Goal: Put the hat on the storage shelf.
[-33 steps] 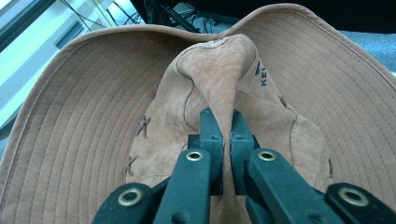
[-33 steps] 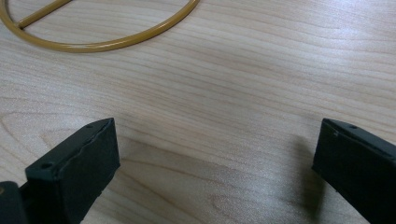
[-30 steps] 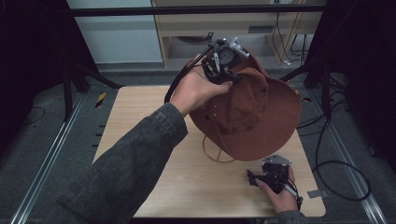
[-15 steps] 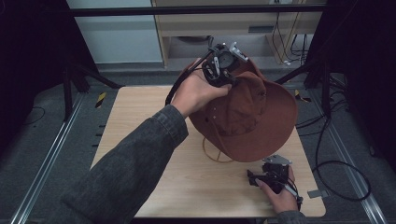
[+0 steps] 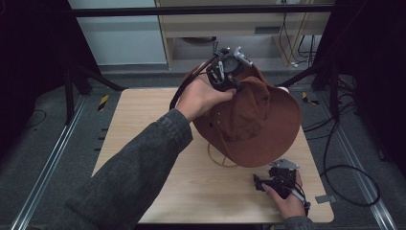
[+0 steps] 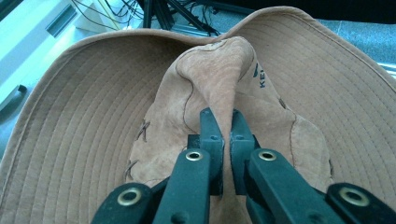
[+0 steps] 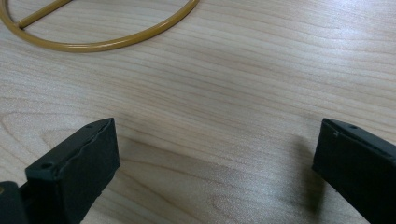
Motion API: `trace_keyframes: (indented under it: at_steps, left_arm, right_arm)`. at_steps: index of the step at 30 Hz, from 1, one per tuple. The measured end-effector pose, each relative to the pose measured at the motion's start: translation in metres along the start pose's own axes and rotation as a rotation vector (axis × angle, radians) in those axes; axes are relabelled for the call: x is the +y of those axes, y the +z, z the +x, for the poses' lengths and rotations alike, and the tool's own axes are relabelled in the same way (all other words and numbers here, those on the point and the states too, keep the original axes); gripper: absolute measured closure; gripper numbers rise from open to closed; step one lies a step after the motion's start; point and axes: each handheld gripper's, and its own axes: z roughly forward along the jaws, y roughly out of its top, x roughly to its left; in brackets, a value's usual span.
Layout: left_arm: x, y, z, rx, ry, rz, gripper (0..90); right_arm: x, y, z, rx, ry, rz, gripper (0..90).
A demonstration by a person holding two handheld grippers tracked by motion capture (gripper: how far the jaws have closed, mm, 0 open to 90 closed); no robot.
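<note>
Pinching a fold of the brown hat's (image 6: 219,74) crown, the left gripper (image 5: 225,72) holds it raised over the table's (image 5: 143,143) far side — brim hanging toward the right gripper (image 5: 276,182), which rests low, jaws wide, near a yellow ring base (image 7: 93,44).

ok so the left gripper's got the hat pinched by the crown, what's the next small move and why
Probably lower the hat a little onto the yellow ring stand. The left gripper pinches its crown fold with the hat held above the stand, while the right gripper rests open on the table.
</note>
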Motion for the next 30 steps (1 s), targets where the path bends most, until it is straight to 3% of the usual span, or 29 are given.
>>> trace_keyframes:
  at_steps: [30]
  left_arm:
    - [-0.011, 0.018, 0.001, -0.026, -0.012, 0.028, 86.8]
  right_arm:
    - [0.0, 0.0, 0.0, 0.0, 0.0, -0.001, 0.5]
